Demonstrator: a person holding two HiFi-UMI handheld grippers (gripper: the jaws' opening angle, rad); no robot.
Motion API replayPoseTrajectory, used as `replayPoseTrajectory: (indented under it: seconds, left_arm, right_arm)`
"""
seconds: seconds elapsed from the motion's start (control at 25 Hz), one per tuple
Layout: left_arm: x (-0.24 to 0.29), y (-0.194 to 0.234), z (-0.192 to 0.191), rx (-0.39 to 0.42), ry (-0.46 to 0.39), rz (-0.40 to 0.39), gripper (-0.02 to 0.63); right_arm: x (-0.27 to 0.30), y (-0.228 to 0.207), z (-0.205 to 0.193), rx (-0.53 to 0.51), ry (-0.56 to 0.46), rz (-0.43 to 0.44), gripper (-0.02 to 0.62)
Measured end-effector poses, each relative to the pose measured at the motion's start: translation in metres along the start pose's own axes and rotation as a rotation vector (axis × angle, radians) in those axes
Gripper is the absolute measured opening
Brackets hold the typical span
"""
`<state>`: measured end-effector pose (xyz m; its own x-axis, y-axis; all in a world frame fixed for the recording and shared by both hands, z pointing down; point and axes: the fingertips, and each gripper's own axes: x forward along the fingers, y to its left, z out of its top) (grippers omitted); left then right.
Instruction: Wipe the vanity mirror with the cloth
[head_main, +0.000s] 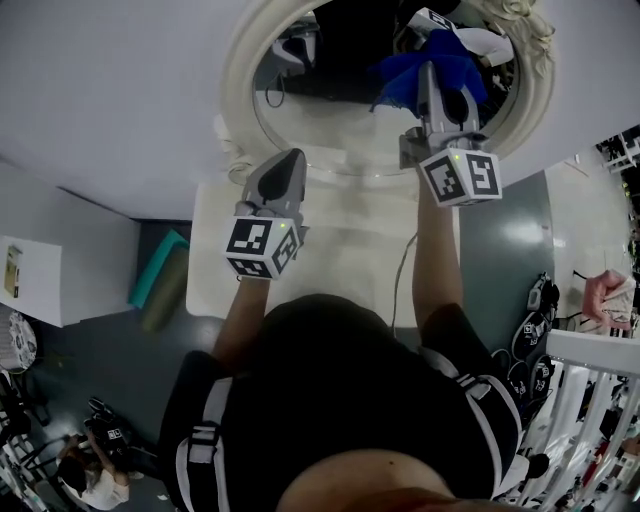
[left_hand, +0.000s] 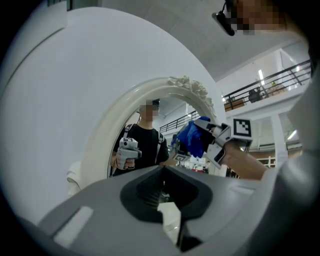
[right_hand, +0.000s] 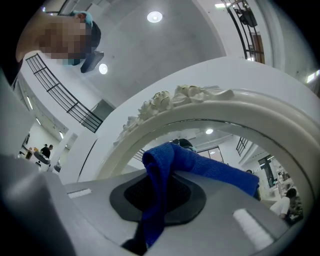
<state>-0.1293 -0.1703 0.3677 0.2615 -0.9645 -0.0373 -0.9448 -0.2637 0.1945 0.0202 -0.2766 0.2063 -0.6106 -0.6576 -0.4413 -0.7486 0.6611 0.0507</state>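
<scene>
- My cloth (right_hand: 200, 167) is a plain, deep royal blue.
- The mirror frame (head_main: 238, 95) is creamy white, and the moulded flowers at its crest are the same cream.
- My left gripper (head_main: 288, 160) and right gripper (head_main: 435, 72) are grey with black pads. Each cube carries black-and-white square markers.
- The tabletop (head_main: 350, 250) is off-white.
- The wall (head_main: 110, 80) is pale grey.
- My top (head_main: 350, 400) is black.

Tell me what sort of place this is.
Probably a big open workshop or recording hall, not a home. The ornate vanity mirror stands on a plain white table, but a railed upper gallery and high ceiling lights show around it.
</scene>
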Motion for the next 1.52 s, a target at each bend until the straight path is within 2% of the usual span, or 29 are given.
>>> replayPoseTrajectory:
  seconds: [0.48,0.8,1.0,1.16,1.36,1.52]
  left_arm:
    - [-0.019,0.012,0.008,0.001,-0.022,0.035,0.008]
    - [-0.033,0.029,0.005,-0.029,-0.029,0.051,0.008]
    - [-0.043,0.037,0.000,-0.038,-0.024,0.078,0.008]
    - [-0.050,0.039,-0.001,-0.038,-0.022,0.095,0.008]
    - [-0.057,0.040,0.002,-0.033,-0.020,0.096,0.008]
    - [-0.057,0.030,0.005,-0.027,-0.017,0.092,0.008]
  right_arm:
    - [0.036,0.061,-0.008,-0.167,0.085,0.084,0.029]
    - [0.066,0.142,-0.063,-0.329,0.269,0.246,0.029]
    - [0.068,0.176,-0.101,-0.318,0.362,0.342,0.029]
    - [0.067,0.186,-0.113,-0.381,0.349,0.347,0.029]
    - [0.060,0.191,-0.107,-0.376,0.309,0.360,0.029]
    - [0.047,0.182,-0.093,-0.324,0.275,0.341,0.029]
